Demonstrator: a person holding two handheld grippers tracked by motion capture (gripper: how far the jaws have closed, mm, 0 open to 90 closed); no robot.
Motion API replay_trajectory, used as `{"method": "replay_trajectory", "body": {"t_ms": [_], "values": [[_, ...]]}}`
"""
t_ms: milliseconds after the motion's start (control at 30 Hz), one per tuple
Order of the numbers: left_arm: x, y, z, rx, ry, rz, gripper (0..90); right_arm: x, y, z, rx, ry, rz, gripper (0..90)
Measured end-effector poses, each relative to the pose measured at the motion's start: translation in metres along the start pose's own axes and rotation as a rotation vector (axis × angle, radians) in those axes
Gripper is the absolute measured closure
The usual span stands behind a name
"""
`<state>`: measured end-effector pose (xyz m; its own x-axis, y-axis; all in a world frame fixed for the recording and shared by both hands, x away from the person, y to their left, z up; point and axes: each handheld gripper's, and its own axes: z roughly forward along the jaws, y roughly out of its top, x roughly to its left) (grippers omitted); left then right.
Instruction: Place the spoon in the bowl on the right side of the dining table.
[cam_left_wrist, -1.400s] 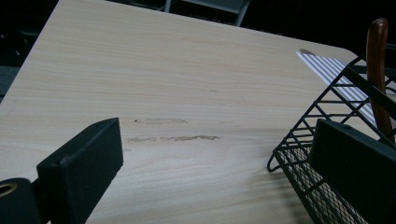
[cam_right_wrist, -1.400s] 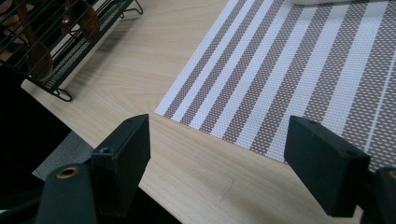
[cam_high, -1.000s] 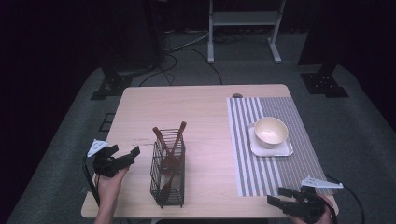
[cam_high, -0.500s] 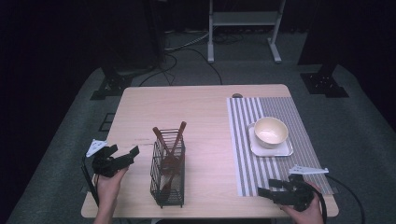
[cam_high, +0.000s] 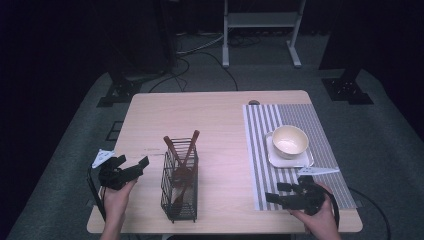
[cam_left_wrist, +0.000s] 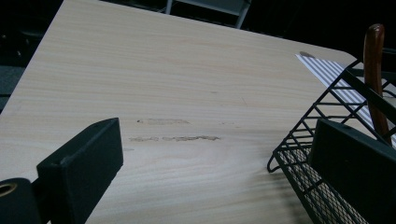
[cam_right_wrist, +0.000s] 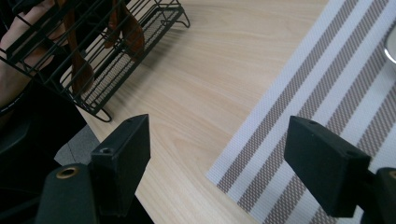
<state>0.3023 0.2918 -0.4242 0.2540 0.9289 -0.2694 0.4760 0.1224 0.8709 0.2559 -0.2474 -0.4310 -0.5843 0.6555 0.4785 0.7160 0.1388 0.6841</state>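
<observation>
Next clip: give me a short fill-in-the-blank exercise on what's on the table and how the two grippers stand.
1. The brown wooden utensils stand in a black wire ____.
2. The cream bowl sits on a white plate, on the ____ placemat.
3. The jaws of the left gripper and the right gripper are both ____.

Missing words: basket; striped; open

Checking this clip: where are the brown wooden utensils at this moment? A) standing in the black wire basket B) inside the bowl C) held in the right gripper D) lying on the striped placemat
A: the wooden utensils stand tilted inside the black wire basket on the table, while the right gripper and the left gripper are both open and hold nothing, and the bowl sits on its plate on the striped placemat.
</observation>
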Motion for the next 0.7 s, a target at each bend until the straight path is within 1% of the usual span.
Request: {"method": "replay_trajectory", "body": {"t_ms": [233,600,700], "values": [[0.0,0.0,0.0,-0.001,-0.004,0.001,2.0,0.006,0.016,0.007,0.013,0.012,-0.018,21.5],[-0.001,0.0,0.0,0.001,-0.005,0.003,2.0,0.009,0.033,0.015,0.038,0.02,-0.022,21.5],[-0.001,0.0,0.0,0.001,-0.007,0.005,2.0,0.011,0.039,0.017,0.033,0.026,-0.024,21.5]]}}
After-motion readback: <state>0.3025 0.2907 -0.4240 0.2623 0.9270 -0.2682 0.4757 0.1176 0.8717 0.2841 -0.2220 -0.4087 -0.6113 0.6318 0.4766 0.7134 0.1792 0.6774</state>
